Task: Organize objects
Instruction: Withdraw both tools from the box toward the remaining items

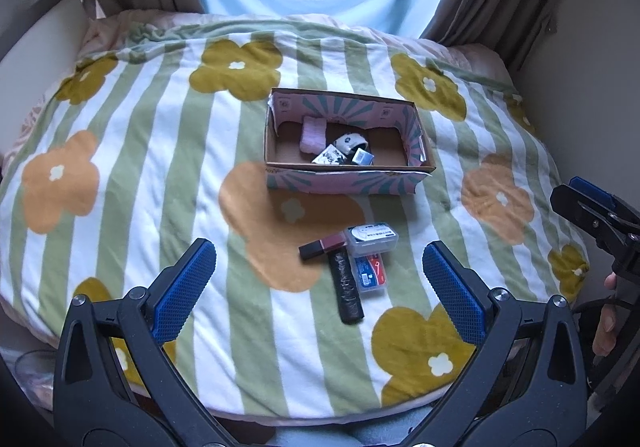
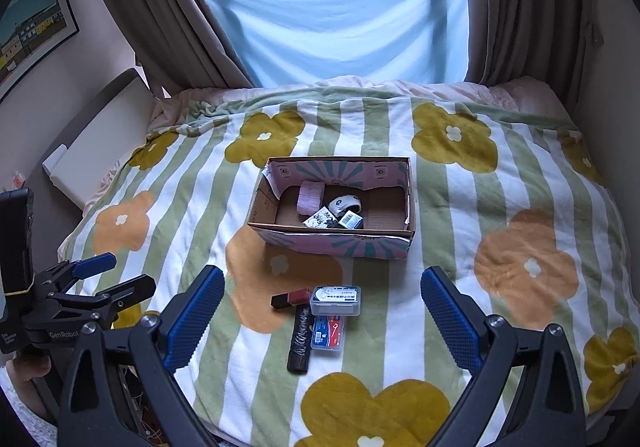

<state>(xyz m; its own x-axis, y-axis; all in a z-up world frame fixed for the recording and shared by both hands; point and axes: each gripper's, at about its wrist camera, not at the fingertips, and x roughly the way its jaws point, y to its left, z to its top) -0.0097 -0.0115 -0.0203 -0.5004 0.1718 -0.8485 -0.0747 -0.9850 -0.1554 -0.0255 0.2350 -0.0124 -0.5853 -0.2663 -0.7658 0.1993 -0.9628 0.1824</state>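
Note:
An open cardboard box stands mid-bed and holds a pink cloth, a black-and-white roll and small packets. In front of it lie a black roll, a dark red-and-black stick, a clear plastic case and a flat blue-and-red packet. My left gripper is open and empty, just short of these items. My right gripper is open and empty over the same pile.
The bed is covered by a striped flower blanket. Curtains and a blue sheet hang behind. A white headboard is at left. Each gripper shows at the edge of the other's view.

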